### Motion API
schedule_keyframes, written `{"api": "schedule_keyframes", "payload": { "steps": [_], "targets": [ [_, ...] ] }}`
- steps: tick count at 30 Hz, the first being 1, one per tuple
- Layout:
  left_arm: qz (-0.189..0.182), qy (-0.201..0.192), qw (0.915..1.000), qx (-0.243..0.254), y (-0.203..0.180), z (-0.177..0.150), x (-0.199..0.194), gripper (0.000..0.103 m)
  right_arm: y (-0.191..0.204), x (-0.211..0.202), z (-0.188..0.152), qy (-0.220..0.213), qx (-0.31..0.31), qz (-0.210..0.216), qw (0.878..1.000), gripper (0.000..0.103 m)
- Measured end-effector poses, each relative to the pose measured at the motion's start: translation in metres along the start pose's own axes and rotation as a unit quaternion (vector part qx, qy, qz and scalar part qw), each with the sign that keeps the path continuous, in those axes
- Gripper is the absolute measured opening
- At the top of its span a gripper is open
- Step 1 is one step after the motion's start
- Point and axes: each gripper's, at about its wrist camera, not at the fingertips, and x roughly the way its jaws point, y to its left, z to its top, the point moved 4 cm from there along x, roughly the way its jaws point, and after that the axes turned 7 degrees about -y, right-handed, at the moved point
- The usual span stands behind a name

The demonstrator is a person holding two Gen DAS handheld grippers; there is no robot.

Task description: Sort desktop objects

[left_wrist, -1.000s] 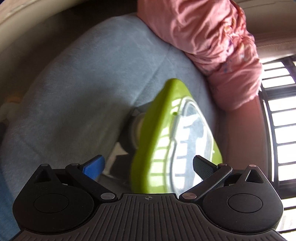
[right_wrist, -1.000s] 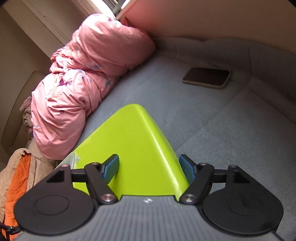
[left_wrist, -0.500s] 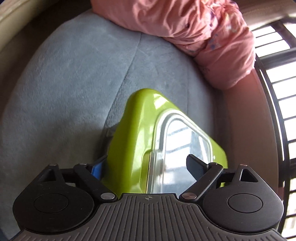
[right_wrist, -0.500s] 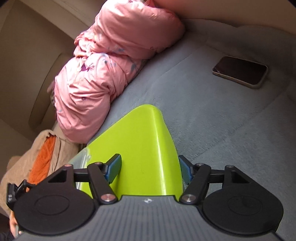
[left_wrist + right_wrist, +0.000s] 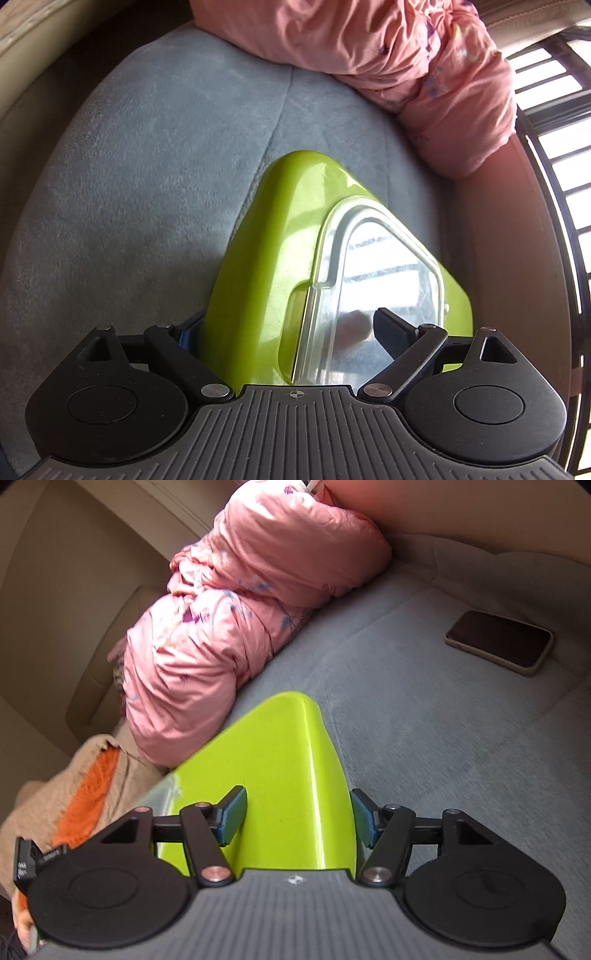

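A lime-green box [image 5: 273, 266] with a clear plastic lid [image 5: 373, 280] is held on edge over a grey cushioned seat [image 5: 140, 155]. My left gripper [image 5: 288, 332] is shut on one end of the box, one finger on the green side, the other on the lid. My right gripper [image 5: 295, 819] is shut on the other end of the box [image 5: 284, 775], its blue pads [image 5: 232, 819] pressed on both sides. A dark phone [image 5: 498, 640] lies flat on the seat, far right in the right wrist view.
A pink padded quilt [image 5: 240, 627] is heaped along the back of the seat; it also shows in the left wrist view [image 5: 388, 48]. Tan and orange clothing [image 5: 81, 794] lies at the left. A barred window [image 5: 554, 122] is at the right.
Both grippers have carried the box along over the seat. The quilt has shifted in both views and the phone has slid to the right in the right wrist view. Both grips are unchanged.
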Motion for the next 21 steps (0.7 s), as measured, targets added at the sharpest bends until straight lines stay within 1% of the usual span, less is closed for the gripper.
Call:
{"api": "schedule_keyframes", "payload": {
  "steps": [5,7,9,12,15,18,19,21],
  "targets": [
    [-0.004,-0.009,0.9998,-0.016,0.001,0.007,-0.008,0.095,-0.004,-0.008,0.001,-0.007,0.006,-0.010,1.000,0.064],
    [-0.001,-0.017,0.9995,-0.025,0.006,0.010,-0.014,0.096,-0.004,-0.010,0.004,-0.012,0.009,-0.010,1.000,0.069],
    [0.010,-0.020,0.9990,-0.040,0.015,0.011,-0.018,0.098,-0.002,-0.011,0.006,-0.018,0.003,-0.017,1.000,0.070],
    [0.029,-0.024,0.9973,-0.063,0.029,0.010,-0.026,0.099,-0.001,-0.015,0.007,-0.031,0.001,-0.038,0.999,0.070],
    [0.037,-0.034,0.9956,-0.079,0.036,0.006,-0.049,0.099,0.001,-0.029,0.012,-0.046,0.014,-0.067,0.997,0.072],
    [0.020,-0.046,0.9984,-0.028,0.005,-0.002,-0.091,0.099,0.017,-0.058,0.019,-0.048,-0.006,-0.098,0.994,0.084],
    [0.016,-0.052,0.9985,-0.004,-0.011,-0.007,-0.110,0.100,0.029,-0.071,0.021,-0.048,-0.019,-0.099,0.994,0.091],
    [0.015,-0.064,0.9969,0.041,-0.046,-0.023,-0.150,0.103,0.062,-0.102,0.024,-0.049,-0.053,-0.081,0.994,0.096]
  ]
}}
